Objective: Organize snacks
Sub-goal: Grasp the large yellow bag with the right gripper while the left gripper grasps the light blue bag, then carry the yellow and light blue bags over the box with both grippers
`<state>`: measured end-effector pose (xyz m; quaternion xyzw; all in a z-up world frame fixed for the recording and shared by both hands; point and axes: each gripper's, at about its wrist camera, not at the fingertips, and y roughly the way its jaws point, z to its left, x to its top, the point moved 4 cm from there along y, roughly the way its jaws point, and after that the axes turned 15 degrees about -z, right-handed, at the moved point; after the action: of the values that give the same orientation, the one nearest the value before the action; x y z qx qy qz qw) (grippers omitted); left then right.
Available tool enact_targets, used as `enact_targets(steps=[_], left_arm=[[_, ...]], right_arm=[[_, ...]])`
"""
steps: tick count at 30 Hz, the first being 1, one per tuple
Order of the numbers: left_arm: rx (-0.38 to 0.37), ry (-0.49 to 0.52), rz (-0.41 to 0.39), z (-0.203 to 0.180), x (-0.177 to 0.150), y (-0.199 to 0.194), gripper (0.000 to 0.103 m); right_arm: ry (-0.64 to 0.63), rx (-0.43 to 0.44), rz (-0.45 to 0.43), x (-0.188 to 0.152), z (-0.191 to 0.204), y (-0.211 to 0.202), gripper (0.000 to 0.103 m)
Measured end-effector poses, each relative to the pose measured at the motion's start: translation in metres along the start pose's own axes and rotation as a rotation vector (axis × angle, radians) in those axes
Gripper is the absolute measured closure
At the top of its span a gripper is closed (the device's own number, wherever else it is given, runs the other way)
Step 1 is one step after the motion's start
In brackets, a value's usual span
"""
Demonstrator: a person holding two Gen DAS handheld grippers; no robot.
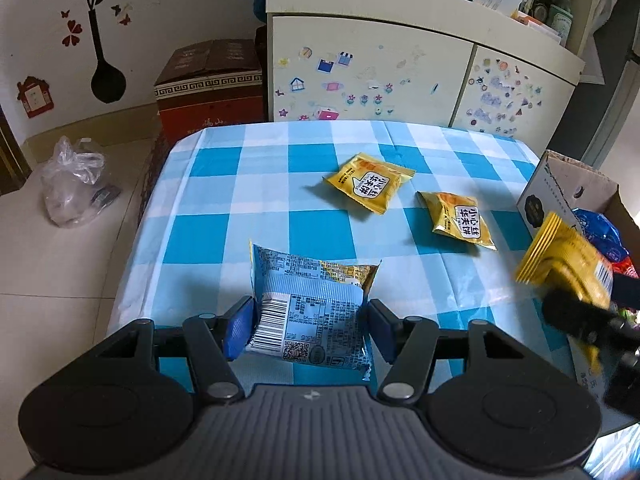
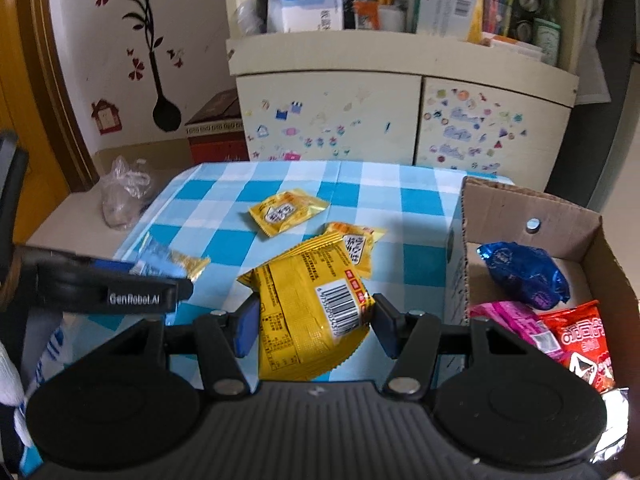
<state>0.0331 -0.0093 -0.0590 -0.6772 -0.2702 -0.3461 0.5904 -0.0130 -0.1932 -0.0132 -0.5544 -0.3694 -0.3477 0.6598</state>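
My left gripper is shut on a light blue snack packet, back side up, low over the checked tablecloth. My right gripper is shut on a yellow snack packet and holds it above the table, left of the cardboard box; it also shows in the left wrist view. Two small yellow packets lie on the cloth further back. The box holds a blue packet, a pink one and a red one.
A cream cabinet with stickers stands behind the table, its top full of boxes and bottles. A red-brown carton and a clear plastic bag sit on the floor at the left. The left gripper shows in the right wrist view.
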Motion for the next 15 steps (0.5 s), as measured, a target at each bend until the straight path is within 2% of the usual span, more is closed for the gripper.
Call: enact_targets(steps=[5,15], left_arm=[[0.018,0.001,-0.012,0.0,-0.004,-0.01,0.037],[0.047,-0.063,-0.025,0.003,-0.013,-0.032,0.037]], right_arm=[[0.033,-0.006,-0.024,0.007,-0.005,-0.011,0.045],[0.09,-0.001,-0.062,0.015,-0.013,-0.028,0.045]])
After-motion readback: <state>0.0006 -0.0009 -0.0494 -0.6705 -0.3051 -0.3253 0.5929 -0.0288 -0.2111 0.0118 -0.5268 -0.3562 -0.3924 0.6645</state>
